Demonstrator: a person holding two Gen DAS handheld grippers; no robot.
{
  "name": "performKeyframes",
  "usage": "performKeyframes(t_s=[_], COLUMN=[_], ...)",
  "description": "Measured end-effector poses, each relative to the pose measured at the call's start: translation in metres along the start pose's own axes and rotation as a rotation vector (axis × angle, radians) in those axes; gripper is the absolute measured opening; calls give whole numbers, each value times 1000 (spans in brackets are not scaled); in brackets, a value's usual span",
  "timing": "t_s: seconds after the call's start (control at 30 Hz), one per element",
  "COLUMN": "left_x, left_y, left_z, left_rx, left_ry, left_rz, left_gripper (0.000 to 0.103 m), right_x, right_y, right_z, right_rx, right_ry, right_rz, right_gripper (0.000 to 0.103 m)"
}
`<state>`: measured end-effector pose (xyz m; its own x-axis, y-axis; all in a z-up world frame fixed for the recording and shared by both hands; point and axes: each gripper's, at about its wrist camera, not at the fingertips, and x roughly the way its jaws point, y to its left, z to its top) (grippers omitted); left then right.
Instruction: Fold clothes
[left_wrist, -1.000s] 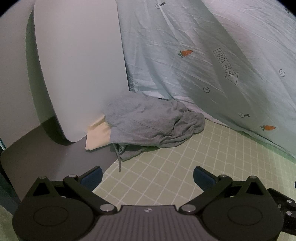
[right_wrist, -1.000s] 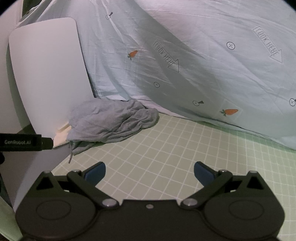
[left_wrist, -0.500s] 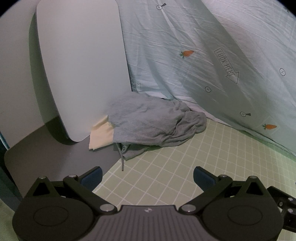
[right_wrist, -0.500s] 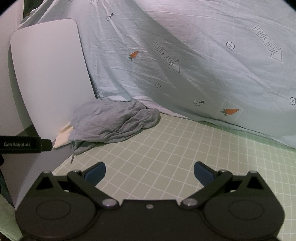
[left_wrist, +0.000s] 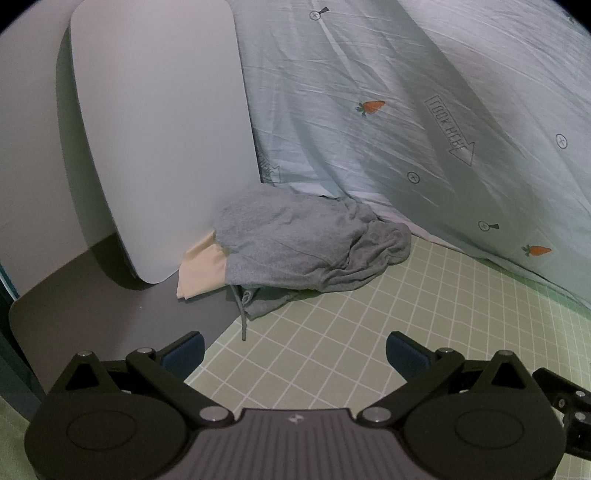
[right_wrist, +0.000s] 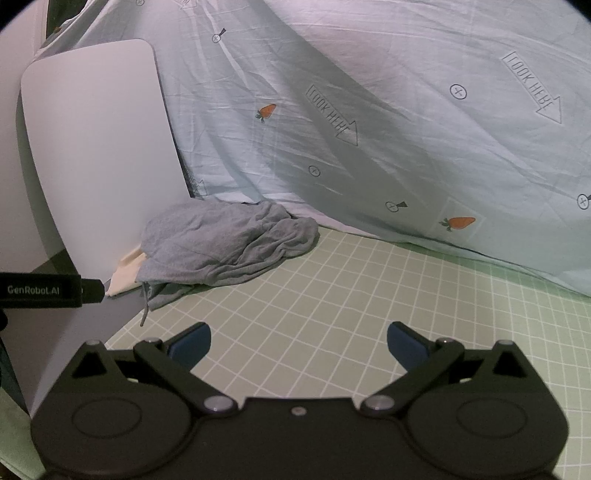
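Left wrist: your left gripper (left_wrist: 293, 349) spread, empty | right gripper (right_wrist: 298, 341) likewise | grey garment (left_wrist: 306, 242) crumpled at mat (left_wrist: 369, 350) far-left edge, against board (left_wrist: 159, 136) | bare mat between you and garment

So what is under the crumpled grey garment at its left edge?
A cream cloth pokes out from under the grey garment, beside the white board. How far it runs underneath is covered, as is anything else beneath.

Dim, soft shadows, fisheye-bent edges, seemingly sharp
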<state>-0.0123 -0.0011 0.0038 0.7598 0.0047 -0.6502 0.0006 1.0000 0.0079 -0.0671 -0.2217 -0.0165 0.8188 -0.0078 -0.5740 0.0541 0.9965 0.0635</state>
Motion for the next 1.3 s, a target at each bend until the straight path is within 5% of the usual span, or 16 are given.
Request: performKeyframes(t_s=[0.87,1.3], left_x=[3,34], left_y=[-4,-3], left_z=[-2,2], left_rx=[0,-22], left_ry=[9,83], left_rz=[-3,-5], left_gripper=[103,103], right_x=[0,23], right_y=[-4,-16], right_z=[0,6], right_rx=[-1,-20], right_ry=[4,10], right_rz=[-6,-92], right_gripper=[103,103])
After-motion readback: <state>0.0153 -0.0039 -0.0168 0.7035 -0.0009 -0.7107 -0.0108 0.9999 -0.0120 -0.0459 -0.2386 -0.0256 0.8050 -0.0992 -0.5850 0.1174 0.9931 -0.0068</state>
